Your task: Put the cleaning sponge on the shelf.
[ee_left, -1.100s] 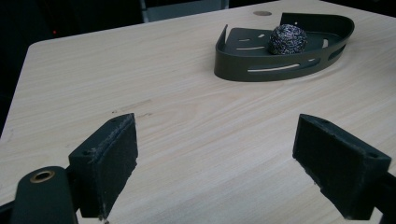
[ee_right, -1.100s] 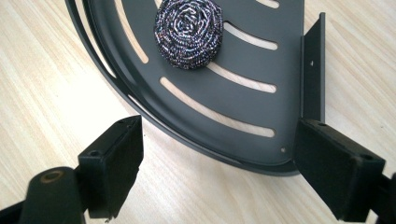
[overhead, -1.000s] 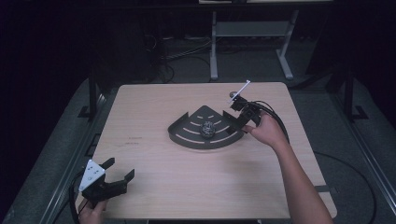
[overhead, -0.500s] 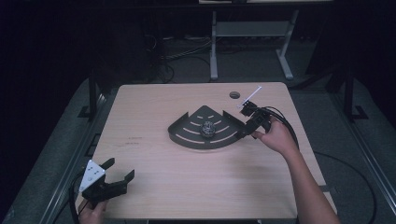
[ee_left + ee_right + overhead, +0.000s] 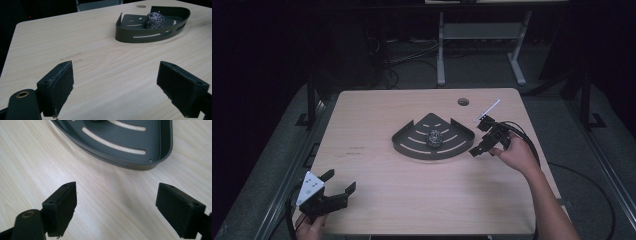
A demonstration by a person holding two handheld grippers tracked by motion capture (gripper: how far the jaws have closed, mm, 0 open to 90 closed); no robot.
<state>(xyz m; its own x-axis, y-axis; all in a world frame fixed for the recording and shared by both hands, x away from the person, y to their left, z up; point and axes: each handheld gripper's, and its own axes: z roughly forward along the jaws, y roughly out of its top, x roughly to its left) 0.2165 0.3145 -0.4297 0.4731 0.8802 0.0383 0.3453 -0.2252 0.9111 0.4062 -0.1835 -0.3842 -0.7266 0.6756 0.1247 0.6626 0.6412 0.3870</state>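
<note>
While the steel-wool ball sits in the dark corner tray, both my claws hang open and empty.

The ball rests near the middle of the tray's slotted floor, and the tray lies on the bench a little toward the far edge from its centre, curved wall facing me; in the left gripper view the ball shows against the tray's far wall. My right claw hovers just beside the tray's right corner, apart from it, jaws spread wide over bare wood, with the tray's rounded corner just ahead of them in its own view. My left claw is well apart, at the bench's near left corner, jaws likewise gaping with nothing between them. A round hole marks the bench near its far right edge.
</note>
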